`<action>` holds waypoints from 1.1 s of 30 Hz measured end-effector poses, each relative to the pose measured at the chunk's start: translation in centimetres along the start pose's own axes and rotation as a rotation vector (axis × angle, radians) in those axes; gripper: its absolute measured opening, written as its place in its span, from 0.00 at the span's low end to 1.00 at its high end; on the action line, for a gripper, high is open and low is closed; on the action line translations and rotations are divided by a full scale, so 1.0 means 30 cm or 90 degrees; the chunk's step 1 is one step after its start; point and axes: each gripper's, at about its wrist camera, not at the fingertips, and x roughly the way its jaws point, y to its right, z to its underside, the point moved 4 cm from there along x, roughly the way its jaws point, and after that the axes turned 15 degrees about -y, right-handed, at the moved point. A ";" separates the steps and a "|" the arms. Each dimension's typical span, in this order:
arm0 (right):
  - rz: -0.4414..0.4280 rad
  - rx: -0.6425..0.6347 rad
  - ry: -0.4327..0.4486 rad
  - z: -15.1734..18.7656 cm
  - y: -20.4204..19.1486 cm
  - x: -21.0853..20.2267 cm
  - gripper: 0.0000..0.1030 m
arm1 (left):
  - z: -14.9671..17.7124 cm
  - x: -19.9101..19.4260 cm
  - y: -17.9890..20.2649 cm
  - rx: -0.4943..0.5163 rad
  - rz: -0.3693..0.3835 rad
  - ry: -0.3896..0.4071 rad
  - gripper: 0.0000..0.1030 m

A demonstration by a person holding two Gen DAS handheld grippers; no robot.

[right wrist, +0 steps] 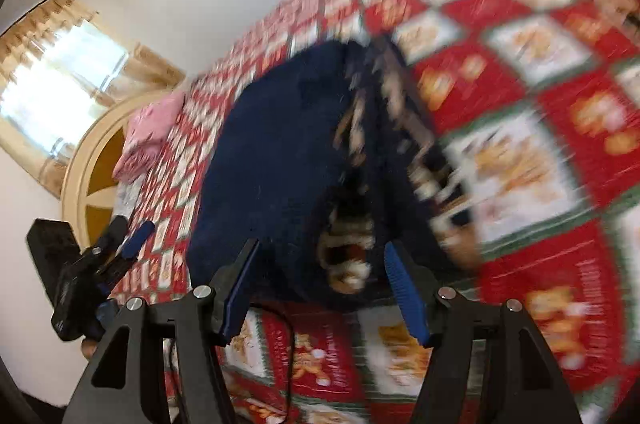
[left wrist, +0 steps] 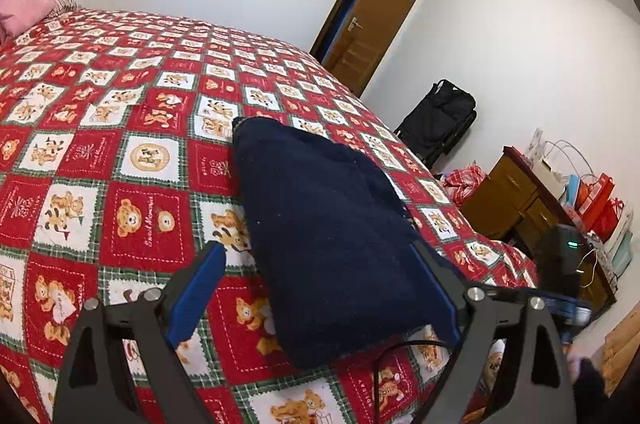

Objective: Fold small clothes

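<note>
I'm working in a bedroom of someone's home: a wide bed (left wrist: 120,112) fills most of my view, spread with a red, white and green quilt (left wrist: 152,208) printed with teddy bears, a pink pillow (left wrist: 20,6) at its head by a cream headboard (right wrist: 86,160). Around it I see white walls, a brown wooden door (left wrist: 376,12) standing ajar, a curtained window (right wrist: 60,72), a black suitcase (left wrist: 444,120), and a wooden dresser (left wrist: 516,192) crowded with red gift bags (left wrist: 600,200).
</note>
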 end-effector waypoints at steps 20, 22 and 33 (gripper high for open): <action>0.117 -0.029 0.167 0.005 0.078 -0.253 0.08 | -0.006 0.074 0.006 0.049 -0.069 -0.014 0.90; 0.042 -0.040 0.183 -0.058 0.035 -0.281 0.26 | -0.013 0.089 -0.002 0.043 -0.070 -0.019 0.90; 0.156 -0.115 0.070 -0.543 -0.031 0.017 0.83 | -0.025 0.188 -0.004 0.043 -0.083 -0.061 0.90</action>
